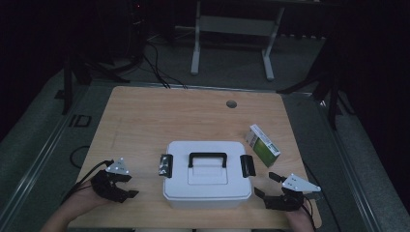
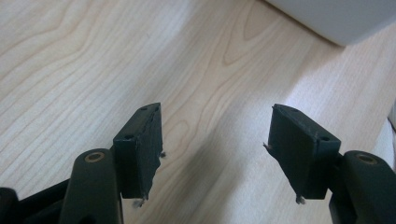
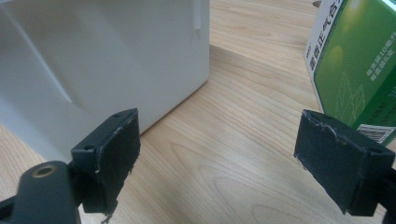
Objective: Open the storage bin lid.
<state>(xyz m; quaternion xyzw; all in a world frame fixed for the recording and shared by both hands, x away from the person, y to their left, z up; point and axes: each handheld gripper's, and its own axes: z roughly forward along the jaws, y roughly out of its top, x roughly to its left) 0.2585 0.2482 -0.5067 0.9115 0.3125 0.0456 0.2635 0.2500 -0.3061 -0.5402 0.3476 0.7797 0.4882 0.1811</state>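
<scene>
Centrally, white lidded box point(image 1: 207, 175), black handle point(image 1: 207, 158)

White box point(image 3: 107, 60): in the right gripper view, cut off by the top and left edges; lid, handle and latches out of frame. In the left gripper view, a single rounded corner at the upper right, cut by the top edge.

Green carton point(image 3: 357, 65): cut off by the right and top edges in the right gripper view; lower corner hidden behind one jaw. Print too small to read in the high view.

Person's hands: cut off at the bottom edge of the high view, partly hidden under each gripper.

Room beyond the bench point(image 1: 145, 116): upper frame too dark to make out.
</scene>
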